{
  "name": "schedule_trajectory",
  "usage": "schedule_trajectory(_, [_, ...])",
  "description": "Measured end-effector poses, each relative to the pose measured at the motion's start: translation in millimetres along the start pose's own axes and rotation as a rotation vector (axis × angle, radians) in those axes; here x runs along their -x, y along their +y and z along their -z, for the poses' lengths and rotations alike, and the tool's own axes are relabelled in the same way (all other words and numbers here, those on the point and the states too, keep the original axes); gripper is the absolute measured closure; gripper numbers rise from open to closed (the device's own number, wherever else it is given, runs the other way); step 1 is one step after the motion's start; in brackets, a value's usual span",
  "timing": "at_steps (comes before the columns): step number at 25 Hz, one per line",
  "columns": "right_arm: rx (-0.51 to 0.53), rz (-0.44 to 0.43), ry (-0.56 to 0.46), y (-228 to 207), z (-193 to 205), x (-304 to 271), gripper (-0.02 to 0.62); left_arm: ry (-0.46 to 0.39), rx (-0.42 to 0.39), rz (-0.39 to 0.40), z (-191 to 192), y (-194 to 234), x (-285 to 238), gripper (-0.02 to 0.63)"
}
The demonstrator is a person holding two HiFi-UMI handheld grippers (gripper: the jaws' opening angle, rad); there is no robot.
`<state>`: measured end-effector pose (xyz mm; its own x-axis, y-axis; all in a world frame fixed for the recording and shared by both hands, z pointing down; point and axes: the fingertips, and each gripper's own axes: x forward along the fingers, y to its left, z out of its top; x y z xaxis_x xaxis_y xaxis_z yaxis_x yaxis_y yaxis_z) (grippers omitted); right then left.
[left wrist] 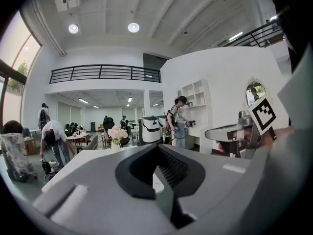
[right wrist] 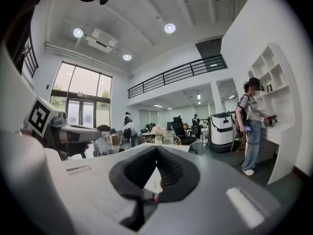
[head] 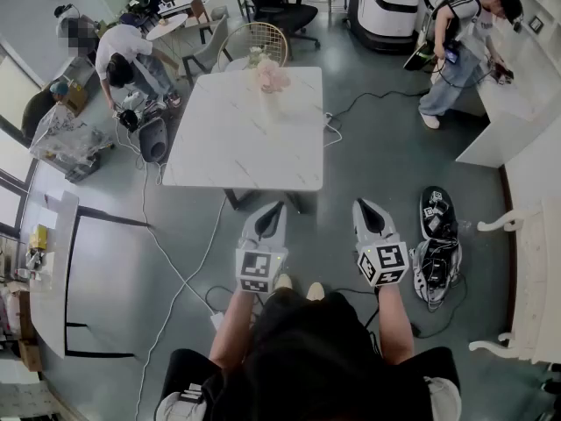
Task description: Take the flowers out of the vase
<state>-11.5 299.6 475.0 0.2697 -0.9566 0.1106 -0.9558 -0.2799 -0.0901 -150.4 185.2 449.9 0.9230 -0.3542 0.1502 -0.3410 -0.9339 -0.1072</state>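
Observation:
A bunch of pale pink flowers (head: 271,74) stands in a small white vase (head: 269,105) at the far end of a white table (head: 237,147). Both grippers hover over the floor short of the table's near edge, well away from the vase. My left gripper (head: 274,209) is shut with nothing in it, and so is my right gripper (head: 363,206). In the left gripper view the flowers (left wrist: 117,132) show far off beyond the closed jaws of the left gripper (left wrist: 159,146). The right gripper view shows the flowers (right wrist: 159,130) just above the right gripper (right wrist: 156,148).
A wicker chair (head: 255,39) stands behind the table. Cables (head: 171,270) trail over the floor to its left and right. One person (head: 123,55) bends over at the back left, another (head: 460,33) stands at a white counter (head: 517,103). Gear (head: 436,244) lies on the floor at the right.

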Motion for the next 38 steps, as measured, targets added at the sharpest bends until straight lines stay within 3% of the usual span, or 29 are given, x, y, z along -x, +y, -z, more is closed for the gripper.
schedule_trajectory(23, [-0.031,-0.035,0.028,-19.2,7.2,-25.5,0.591,0.009,0.0,-0.012,-1.4,3.3,-29.1,0.598])
schedule_trajectory(38, [-0.03,-0.071,0.068,-56.3,-2.1,-146.9,0.591,0.04,0.034,0.013,-0.9,65.5,-147.7,0.598])
